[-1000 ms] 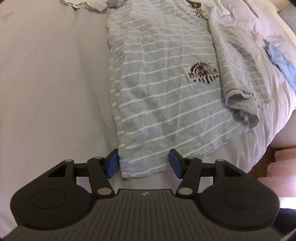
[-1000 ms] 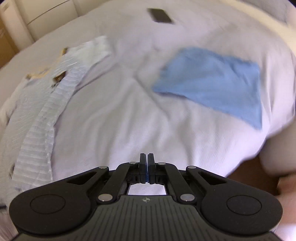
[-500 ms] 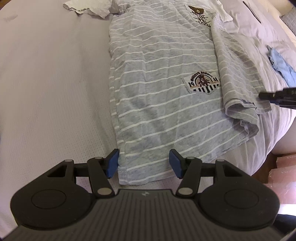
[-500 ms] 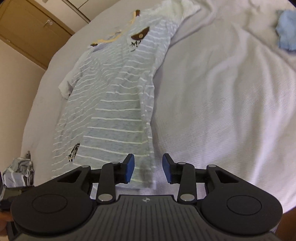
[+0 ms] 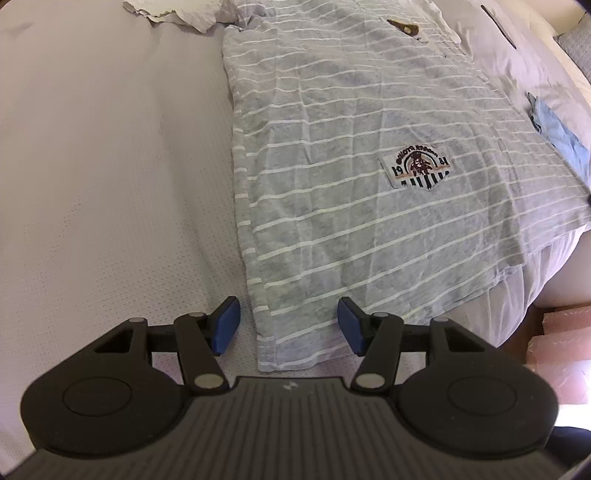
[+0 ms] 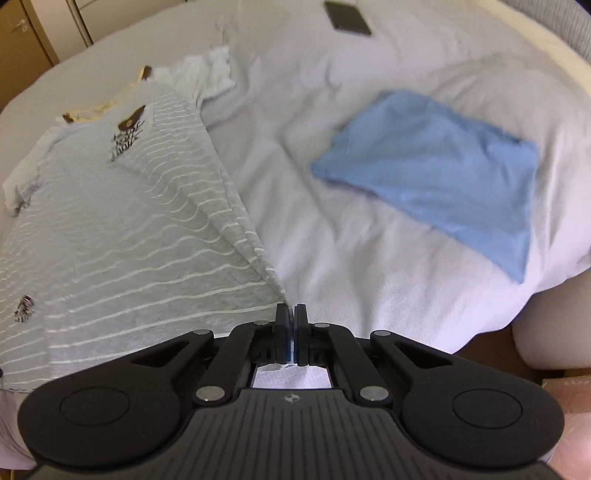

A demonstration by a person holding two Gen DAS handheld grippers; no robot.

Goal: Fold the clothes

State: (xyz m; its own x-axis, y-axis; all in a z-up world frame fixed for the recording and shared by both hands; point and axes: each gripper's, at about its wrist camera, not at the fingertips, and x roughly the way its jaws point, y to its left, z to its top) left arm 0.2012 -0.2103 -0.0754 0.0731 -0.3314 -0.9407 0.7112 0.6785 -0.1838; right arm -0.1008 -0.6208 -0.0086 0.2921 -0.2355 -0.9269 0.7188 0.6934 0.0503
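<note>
On the bed (image 5: pixel 92 184), right tongs (image 6: pixel 290 314) pinch the striped shirt (image 5: pixel 351 184); left tongs (image 5: pixel 288 325) spread.

Soft striped cloth shirt (image 5: pixel 332 177) on matt textured bedspread (image 5: pixel 110 184)

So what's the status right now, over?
Left gripper open over striped T-shirt hem. Right gripper shut on its corner. Folded blue cloth lies apart.

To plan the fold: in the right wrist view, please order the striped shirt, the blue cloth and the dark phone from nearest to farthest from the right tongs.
1. Striped shirt, left, its corner at the right tongs.
2. Blue cloth, right.
3. Dark phone, top, far away.
</note>
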